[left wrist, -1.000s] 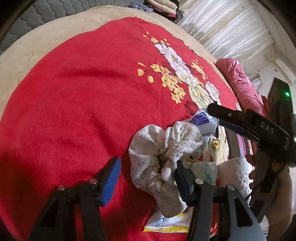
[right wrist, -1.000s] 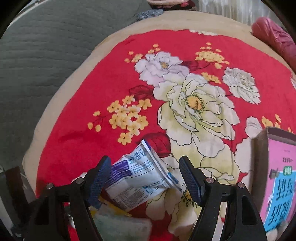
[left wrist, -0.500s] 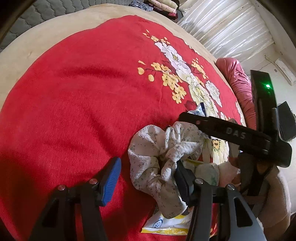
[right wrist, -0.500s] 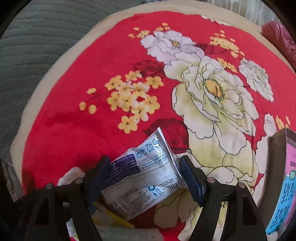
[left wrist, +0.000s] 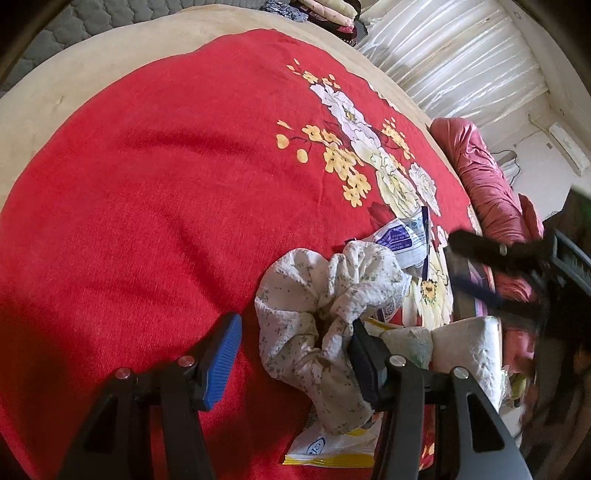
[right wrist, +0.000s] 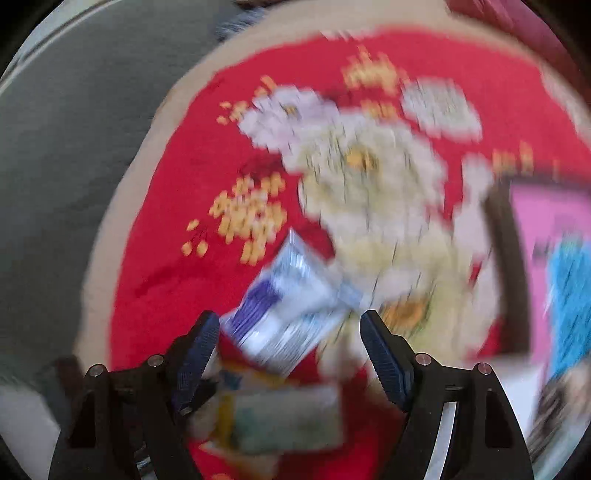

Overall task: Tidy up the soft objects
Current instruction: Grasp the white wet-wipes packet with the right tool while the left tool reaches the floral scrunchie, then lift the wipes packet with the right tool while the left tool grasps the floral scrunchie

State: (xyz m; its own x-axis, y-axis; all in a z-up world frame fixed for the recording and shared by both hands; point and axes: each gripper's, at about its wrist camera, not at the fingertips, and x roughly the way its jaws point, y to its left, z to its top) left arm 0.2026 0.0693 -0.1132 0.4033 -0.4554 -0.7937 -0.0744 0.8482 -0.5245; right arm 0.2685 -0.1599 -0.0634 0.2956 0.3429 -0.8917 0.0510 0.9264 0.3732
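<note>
A crumpled white cloth with small flowers (left wrist: pixel 325 295) lies on the red flowered blanket (left wrist: pixel 147 203). My left gripper (left wrist: pixel 291 360) stands open over its near end; the right pad touches the cloth, the left pad is apart from it. A white and purple packet (left wrist: pixel 399 240) lies just behind the cloth. In the blurred right wrist view that packet (right wrist: pixel 291 306) sits just beyond my right gripper (right wrist: pixel 290 347), whose jaws are wide open with nothing pressed. The left wrist view shows the right gripper (left wrist: pixel 456 256) blurred at the right edge.
A yellow and white packet (left wrist: pixel 328 448), a pale green packet (left wrist: pixel 406 339) and a white padded pack (left wrist: pixel 469 347) lie beside the cloth. A pink box (right wrist: pixel 546 258) stands at the right. A pink quilt (left wrist: pixel 487 184) and folded clothes (left wrist: pixel 325 14) lie beyond.
The right gripper swung left over the cloth, then back to the right edge of the left wrist view, rolling, and its view is now blurred. The left gripper and cloth stayed put.
</note>
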